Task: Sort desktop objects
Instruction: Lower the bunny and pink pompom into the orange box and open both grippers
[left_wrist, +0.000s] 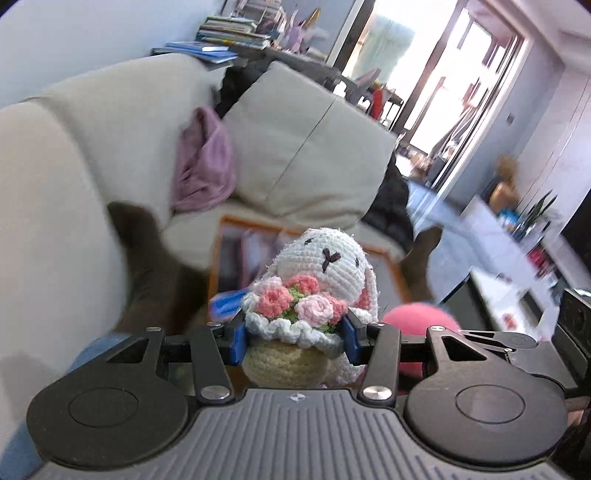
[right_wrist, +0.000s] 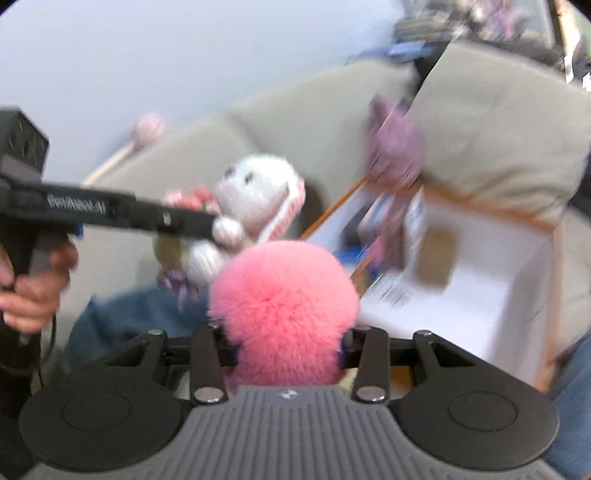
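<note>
The left gripper (left_wrist: 295, 338) has its jaws closed on a crocheted rabbit (left_wrist: 314, 295), held at its yellow base. The right gripper (right_wrist: 288, 347) has its jaws clamped on a pink pompom (right_wrist: 282, 310). Just beyond both sits an open box (right_wrist: 480, 295) with an orange rim. Behind it is a beige sofa (left_wrist: 110, 122) with a cushion (left_wrist: 310, 155) and purple cloth (left_wrist: 205, 158). Farther back are stacked books (left_wrist: 229, 33) and a bright window (left_wrist: 454, 85).

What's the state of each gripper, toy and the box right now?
left gripper: shut on crochet bunny
crochet bunny: held aloft, upright
right gripper: shut on pink pompom
pink pompom: held aloft
white box: open, items inside
</note>
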